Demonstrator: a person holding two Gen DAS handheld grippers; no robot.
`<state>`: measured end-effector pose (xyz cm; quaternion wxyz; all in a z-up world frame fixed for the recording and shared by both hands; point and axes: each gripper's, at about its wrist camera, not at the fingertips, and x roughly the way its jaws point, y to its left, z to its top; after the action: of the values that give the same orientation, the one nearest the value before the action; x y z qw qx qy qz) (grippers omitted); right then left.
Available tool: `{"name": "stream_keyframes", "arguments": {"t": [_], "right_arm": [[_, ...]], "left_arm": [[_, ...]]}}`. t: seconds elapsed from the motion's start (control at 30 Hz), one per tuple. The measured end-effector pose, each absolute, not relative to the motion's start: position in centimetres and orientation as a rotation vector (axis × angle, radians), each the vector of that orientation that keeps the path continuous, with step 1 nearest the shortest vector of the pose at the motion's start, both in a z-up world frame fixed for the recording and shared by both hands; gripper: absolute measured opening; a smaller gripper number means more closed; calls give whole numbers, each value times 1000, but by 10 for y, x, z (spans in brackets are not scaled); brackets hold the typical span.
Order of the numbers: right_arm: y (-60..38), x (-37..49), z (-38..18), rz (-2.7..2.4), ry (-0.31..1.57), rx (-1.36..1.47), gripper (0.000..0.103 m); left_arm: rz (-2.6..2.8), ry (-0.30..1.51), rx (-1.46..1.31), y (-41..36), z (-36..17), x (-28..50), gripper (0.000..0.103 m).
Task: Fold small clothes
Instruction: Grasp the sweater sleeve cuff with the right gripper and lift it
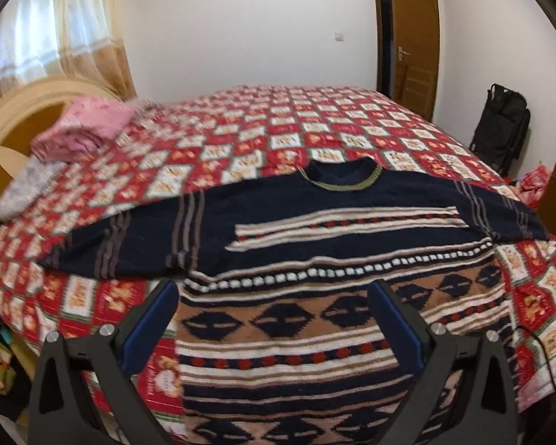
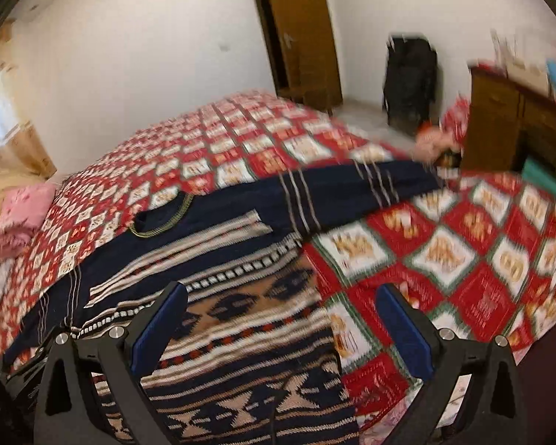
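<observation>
I am holding my left hand-held gripper (image 1: 274, 319) spread wide over the lower body of the patterned sweater (image 1: 315, 230), gripping nothing. The sweater is lying flat across the centre of the frame on the red checked bed (image 1: 278, 122), sleeves out. My right hand-held gripper (image 2: 281, 322) is also hovering spread, above the sweater's edge at lower centre.

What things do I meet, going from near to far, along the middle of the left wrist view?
Left gripper → patterned sweater → checkered bedspread → white wall.
</observation>
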<state>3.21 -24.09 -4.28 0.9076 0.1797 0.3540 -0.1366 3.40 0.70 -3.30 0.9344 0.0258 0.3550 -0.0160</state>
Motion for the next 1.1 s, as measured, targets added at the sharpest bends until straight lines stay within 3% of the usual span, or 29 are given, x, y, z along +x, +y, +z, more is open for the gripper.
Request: {"name": "stream_keyframes", "arguments": {"t": [0.13, 0.4, 0.53, 0.6, 0.7, 0.87, 1.1], "right_arm": [[-290, 35, -68, -287, 796, 515, 102], [-463, 47, -74, -442, 647, 877, 100], [-517, 92, -84, -509, 696, 842, 81], [-541, 111, -105, -540, 742, 927, 80], [-563, 136, -136, -558, 807, 1045, 80], [-564, 169, -158, -619, 916, 1000, 80], [-583, 190, -169, -695, 862, 1012, 80]], "left_arm": [[-95, 768, 36, 5, -43, 44, 103], [-130, 804, 25, -4, -48, 79, 103], [-131, 818, 18, -6, -52, 96, 103], [-113, 823, 31, -7, -55, 104, 103], [-94, 845, 35, -7, -63, 116, 103], [-53, 893, 27, -5, -73, 135, 103], [-31, 920, 22, -5, -80, 147, 103]]}}
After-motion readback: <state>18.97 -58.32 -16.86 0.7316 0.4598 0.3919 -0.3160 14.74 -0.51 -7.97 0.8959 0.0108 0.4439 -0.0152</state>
